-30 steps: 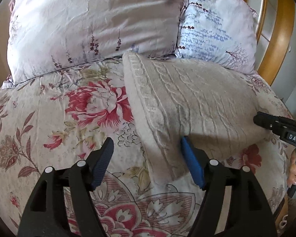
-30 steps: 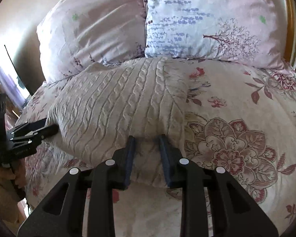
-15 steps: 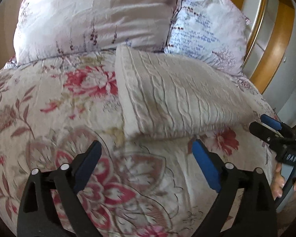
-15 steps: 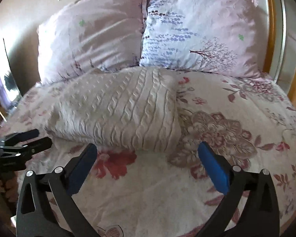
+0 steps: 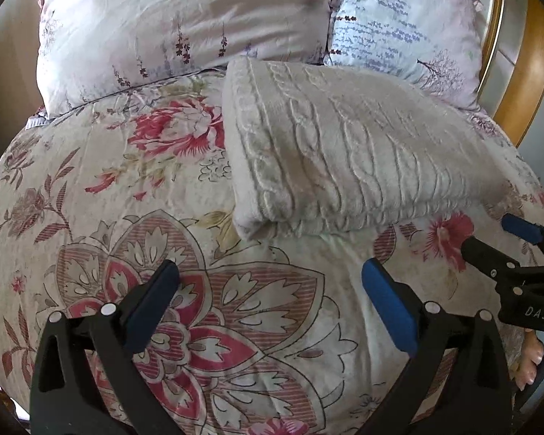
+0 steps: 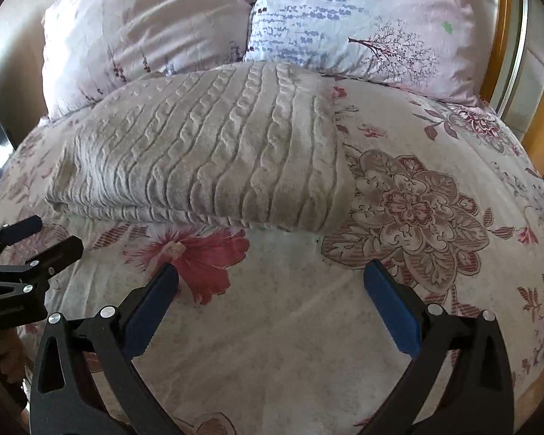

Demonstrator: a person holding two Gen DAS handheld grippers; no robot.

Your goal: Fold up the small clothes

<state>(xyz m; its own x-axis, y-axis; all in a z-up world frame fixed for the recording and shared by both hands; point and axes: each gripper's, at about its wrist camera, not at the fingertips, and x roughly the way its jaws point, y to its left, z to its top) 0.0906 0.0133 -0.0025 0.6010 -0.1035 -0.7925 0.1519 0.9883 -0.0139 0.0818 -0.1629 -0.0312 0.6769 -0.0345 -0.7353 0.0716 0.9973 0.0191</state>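
A cream cable-knit sweater (image 5: 344, 152) lies folded into a thick rectangle on the floral bedspread (image 5: 127, 188), its near edge facing me. It also shows in the right wrist view (image 6: 206, 159). My left gripper (image 5: 270, 286) is open and empty, hovering over the bedspread just short of the sweater's near left corner. My right gripper (image 6: 270, 282) is open and empty, just short of the sweater's near right edge. The right gripper shows at the right edge of the left wrist view (image 5: 497, 246), and the left gripper at the left edge of the right wrist view (image 6: 36, 239).
Two pillows (image 5: 185, 25) (image 5: 402, 29) lean against the headboard behind the sweater. A wooden bed frame (image 5: 526, 58) curves along the right. The bedspread (image 6: 417, 217) spreads out right of the sweater.
Both grippers let go of the sweater's near edge, opened wide and drew back toward me. The sweater now lies flat and folded on the bed.
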